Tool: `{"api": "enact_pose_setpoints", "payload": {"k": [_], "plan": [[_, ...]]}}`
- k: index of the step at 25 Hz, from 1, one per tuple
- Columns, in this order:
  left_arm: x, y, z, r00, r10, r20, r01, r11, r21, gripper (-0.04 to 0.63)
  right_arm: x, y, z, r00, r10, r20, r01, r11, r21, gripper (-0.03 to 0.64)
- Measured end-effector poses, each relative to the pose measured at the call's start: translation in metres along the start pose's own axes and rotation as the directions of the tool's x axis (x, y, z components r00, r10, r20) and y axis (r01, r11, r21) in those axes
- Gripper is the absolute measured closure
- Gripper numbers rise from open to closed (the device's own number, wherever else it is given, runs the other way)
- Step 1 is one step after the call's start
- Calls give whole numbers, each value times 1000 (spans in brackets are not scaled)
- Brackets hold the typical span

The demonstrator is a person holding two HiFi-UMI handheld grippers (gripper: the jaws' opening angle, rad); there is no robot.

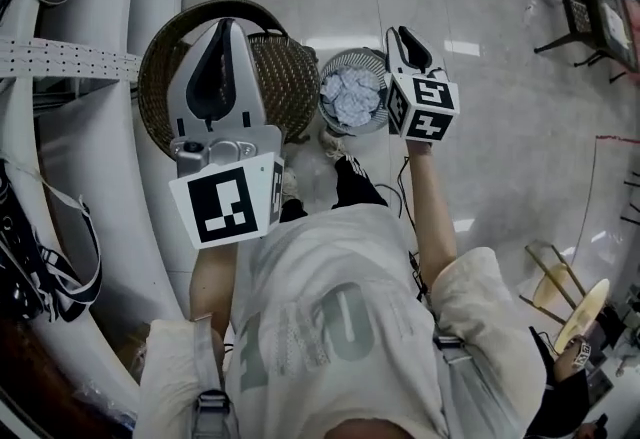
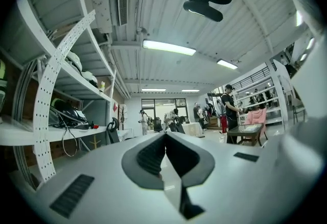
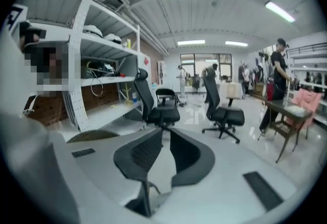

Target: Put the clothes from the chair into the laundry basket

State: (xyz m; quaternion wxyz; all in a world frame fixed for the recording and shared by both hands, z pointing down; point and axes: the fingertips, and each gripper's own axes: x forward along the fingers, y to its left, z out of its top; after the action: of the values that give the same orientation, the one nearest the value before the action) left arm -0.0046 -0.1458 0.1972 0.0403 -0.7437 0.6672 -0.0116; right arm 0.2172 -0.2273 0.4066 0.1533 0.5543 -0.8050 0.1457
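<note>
In the head view my left gripper (image 1: 228, 24) hangs over the brown wicker laundry basket (image 1: 292, 77), and nothing shows in the part of the basket I can see. Its jaws meet at the tips with nothing between them (image 2: 165, 133). My right gripper (image 1: 398, 31) is held to the right, beside the basket and above a wire bin. Its jaws stand a narrow gap apart and are empty (image 3: 165, 131). Far off, a pink garment (image 2: 257, 116) drapes over a chair by a dark table, and the same garment (image 3: 310, 99) shows in the right gripper view. The basket's rim (image 3: 92, 136) shows low at the left.
A wire wastebasket (image 1: 352, 92) full of crumpled paper stands right of the wicker basket. White shelving (image 1: 60, 127) runs along my left. Two black office chairs (image 3: 219, 110) stand ahead on the glossy floor. A person (image 3: 278, 77) stands by the dark table (image 3: 286, 116).
</note>
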Motion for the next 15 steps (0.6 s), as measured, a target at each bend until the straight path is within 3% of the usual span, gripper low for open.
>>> {"api": "enact_pose_setpoints", "payload": {"k": [3, 7, 10, 12, 15], "plan": [[-11, 16, 27, 997, 29, 69, -29, 1000, -3, 578, -22, 41, 113, 969, 67, 238, -50, 996, -73, 569], [-32, 39, 54, 994, 44, 104, -43, 999, -16, 578, -79, 137, 217, 852, 276, 444, -214, 959, -185, 569], [-54, 61, 75, 985, 95, 147, -91, 995, -37, 578, -131, 197, 254, 760, 368, 536, -244, 926, -289, 569], [-71, 77, 87, 974, 137, 182, -131, 990, -46, 578, -160, 234, 265, 713, 426, 557, -275, 901, -336, 569], [-95, 95, 95, 959, 190, 210, -185, 982, -46, 578, -193, 290, 259, 631, 553, 544, -403, 833, -378, 569]]}}
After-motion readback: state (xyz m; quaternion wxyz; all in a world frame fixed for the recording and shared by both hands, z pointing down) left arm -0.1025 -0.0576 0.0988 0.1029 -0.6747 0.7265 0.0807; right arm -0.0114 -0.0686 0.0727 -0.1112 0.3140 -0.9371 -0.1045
